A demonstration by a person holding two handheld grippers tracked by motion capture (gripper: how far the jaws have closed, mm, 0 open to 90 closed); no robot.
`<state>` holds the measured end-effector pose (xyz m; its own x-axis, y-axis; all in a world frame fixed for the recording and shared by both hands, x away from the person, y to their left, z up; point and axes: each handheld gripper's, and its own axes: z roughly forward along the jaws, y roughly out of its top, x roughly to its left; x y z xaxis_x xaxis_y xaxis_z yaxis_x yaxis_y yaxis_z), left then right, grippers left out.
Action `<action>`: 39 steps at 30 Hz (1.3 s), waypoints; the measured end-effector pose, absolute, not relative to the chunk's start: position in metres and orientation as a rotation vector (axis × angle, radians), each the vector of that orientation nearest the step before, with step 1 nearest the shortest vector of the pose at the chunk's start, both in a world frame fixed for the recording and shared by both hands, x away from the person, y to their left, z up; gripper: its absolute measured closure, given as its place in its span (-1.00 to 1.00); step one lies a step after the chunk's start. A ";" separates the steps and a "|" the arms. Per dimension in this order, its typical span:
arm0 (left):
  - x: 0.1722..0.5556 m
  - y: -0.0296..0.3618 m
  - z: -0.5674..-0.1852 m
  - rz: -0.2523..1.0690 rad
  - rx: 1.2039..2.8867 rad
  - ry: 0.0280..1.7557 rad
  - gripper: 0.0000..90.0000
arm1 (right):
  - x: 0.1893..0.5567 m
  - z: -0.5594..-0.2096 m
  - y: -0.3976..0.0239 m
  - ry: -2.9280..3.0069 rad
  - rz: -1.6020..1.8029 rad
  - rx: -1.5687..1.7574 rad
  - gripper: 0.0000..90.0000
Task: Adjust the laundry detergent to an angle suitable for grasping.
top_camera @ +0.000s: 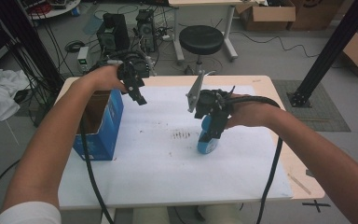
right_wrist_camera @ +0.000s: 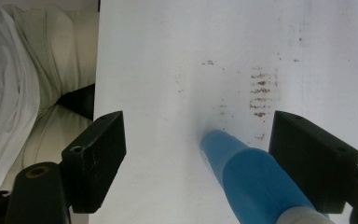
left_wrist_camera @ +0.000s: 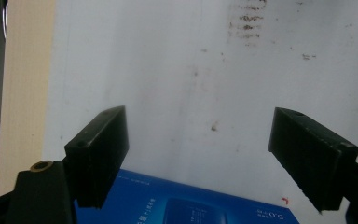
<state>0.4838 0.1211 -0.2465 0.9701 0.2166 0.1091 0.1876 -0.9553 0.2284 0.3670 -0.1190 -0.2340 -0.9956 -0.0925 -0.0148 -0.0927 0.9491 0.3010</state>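
Note:
A blue bottle [top_camera: 207, 144] with a pale label rests on the white mat [top_camera: 168, 168], right of centre. My right gripper [top_camera: 214, 130] hangs over it, open. In the right gripper view the bottle [right_wrist_camera: 251, 182] lies between the jaws, close beside the right-hand one, with a wide gap to the other, and the right gripper [right_wrist_camera: 199, 123] does not squeeze it. An open blue box [top_camera: 103, 126] stands at the mat's left edge. My left gripper [top_camera: 137, 95] is held above the box's far corner, open and with nothing in it. The left gripper [left_wrist_camera: 199, 119] looks down on the box's printed top [left_wrist_camera: 191, 207].
Dark smudges [top_camera: 182, 135] mark the mat's middle. The wooden table rim [top_camera: 303, 179] shows at the right. Beyond the far edge stand a black stool [top_camera: 200, 39] and computer towers [top_camera: 114, 30]. A black frame post [top_camera: 331, 51] rises at the right.

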 end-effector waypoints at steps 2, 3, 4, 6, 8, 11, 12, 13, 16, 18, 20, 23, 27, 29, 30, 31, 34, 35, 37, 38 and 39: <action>0.483 0.122 -0.246 0.198 2.900 0.307 -0.54 | 0.366 -0.234 -0.118 3.101 0.475 -0.155 -0.58; 0.483 0.122 -0.246 0.198 2.900 0.307 -0.54 | 0.366 -0.233 -0.118 3.102 0.477 -0.160 -0.58; 0.483 0.123 -0.245 0.200 2.901 0.314 -0.54 | 0.366 -0.233 -0.118 3.100 0.480 -0.159 -0.58; 0.483 0.124 -0.245 0.206 2.901 0.315 -0.54 | 0.366 -0.232 -0.119 3.098 0.486 -0.161 -0.58; 0.482 0.124 -0.245 0.211 2.902 0.317 -0.54 | 0.366 -0.231 -0.119 3.098 0.486 -0.163 -0.58; 0.481 0.123 -0.245 0.219 2.899 0.307 -0.54 | 0.366 -0.230 -0.121 3.097 0.494 -0.157 -0.58; 0.481 0.122 -0.245 0.220 2.900 0.311 -0.54 | 0.366 -0.230 -0.122 3.095 0.495 -0.157 -0.58; 0.481 0.122 -0.245 0.218 2.898 0.313 -0.54 | 0.365 -0.230 -0.122 3.095 0.494 -0.159 -0.58; 0.481 0.120 -0.245 0.224 2.898 0.309 -0.54 | 0.365 -0.229 -0.122 3.094 0.496 -0.162 -0.58; 0.481 0.119 -0.245 0.224 2.901 0.309 -0.54 | 0.365 -0.229 -0.123 3.095 0.496 -0.161 -0.58; 0.481 0.119 -0.246 0.222 2.904 0.312 -0.54 | 0.365 -0.229 -0.123 3.094 0.497 -0.160 -0.58; 0.480 0.118 -0.247 0.217 2.896 0.316 -0.54 | 0.363 -0.228 -0.124 3.095 0.499 -0.158 -0.58; 0.478 0.118 -0.247 0.218 2.893 0.326 -0.54 | 0.362 -0.228 -0.126 3.097 0.498 -0.160 -0.57; 0.478 0.117 -0.247 0.218 2.884 0.337 -0.54 | 0.361 -0.228 -0.127 3.099 0.497 -0.158 -0.57; 0.477 0.117 -0.247 0.217 2.880 0.343 -0.54 | 0.360 -0.227 -0.128 3.097 0.494 -0.160 -0.57; 0.476 0.117 -0.247 0.216 2.875 0.348 -0.54 | 0.360 -0.227 -0.128 3.097 0.494 -0.160 -0.57; 0.471 0.114 -0.252 0.221 2.869 0.360 -0.56 | 0.358 -0.226 -0.132 3.096 0.503 -0.164 -0.57; 0.471 0.114 -0.252 0.221 2.869 0.360 -0.56 | 0.358 -0.226 -0.132 3.096 0.503 -0.164 -0.57; 0.468 0.112 -0.255 0.226 2.874 0.368 -0.56 | 0.356 -0.225 -0.136 3.096 0.511 -0.156 -0.57; 0.466 0.111 -0.257 0.223 2.874 0.372 -0.56 | 0.356 -0.225 -0.137 3.097 0.512 -0.152 -0.57; 0.466 0.111 -0.257 0.223 2.874 0.372 -0.56 | 0.355 -0.226 -0.139 3.099 0.511 -0.152 -0.58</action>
